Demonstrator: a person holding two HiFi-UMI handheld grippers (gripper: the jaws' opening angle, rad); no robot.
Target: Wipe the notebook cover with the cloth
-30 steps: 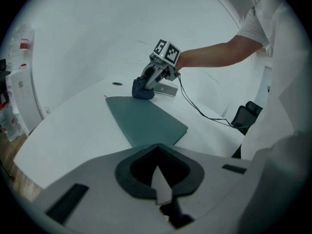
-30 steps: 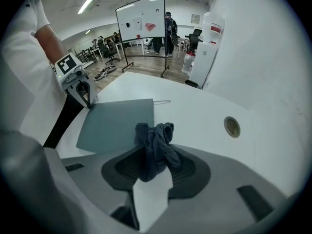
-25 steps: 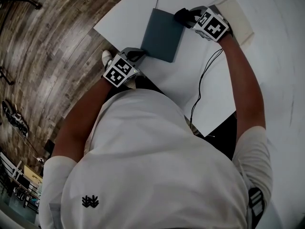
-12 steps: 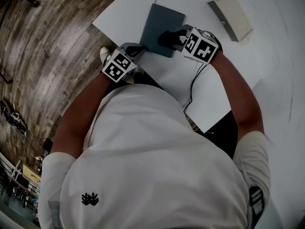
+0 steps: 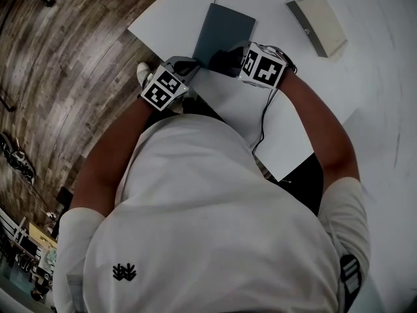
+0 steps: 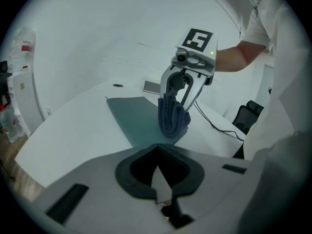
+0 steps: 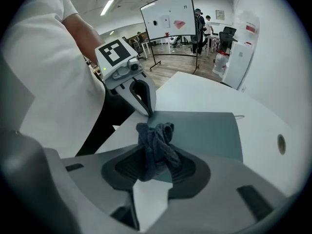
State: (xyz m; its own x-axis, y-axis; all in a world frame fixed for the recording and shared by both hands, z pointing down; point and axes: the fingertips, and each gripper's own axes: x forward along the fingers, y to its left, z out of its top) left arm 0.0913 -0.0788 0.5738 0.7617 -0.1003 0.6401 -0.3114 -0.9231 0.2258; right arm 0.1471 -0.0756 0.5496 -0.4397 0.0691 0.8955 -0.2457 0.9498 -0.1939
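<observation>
Two notebook [image 5: 223, 30] edges lie open ahead of my right gripper [image 5: 225, 59], which pinches the cloth [image 7: 155, 149] and has now slid back beside my left gripper [image 5: 193, 64], jaws together, pressing the corner.

In the head view's upper middle, the right claw [image 5: 229, 57] and its cloth [image 5: 223, 59] hid the notebook's [image 5: 221, 26] lower right corner.

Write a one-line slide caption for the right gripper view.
Right tongs clamp a bunched dark cloth against the teal notebook on a white table.

Cloth [image 7: 155, 147] on notebook [image 5: 225, 28] near edge (box [image 5: 317, 21] right).
</observation>
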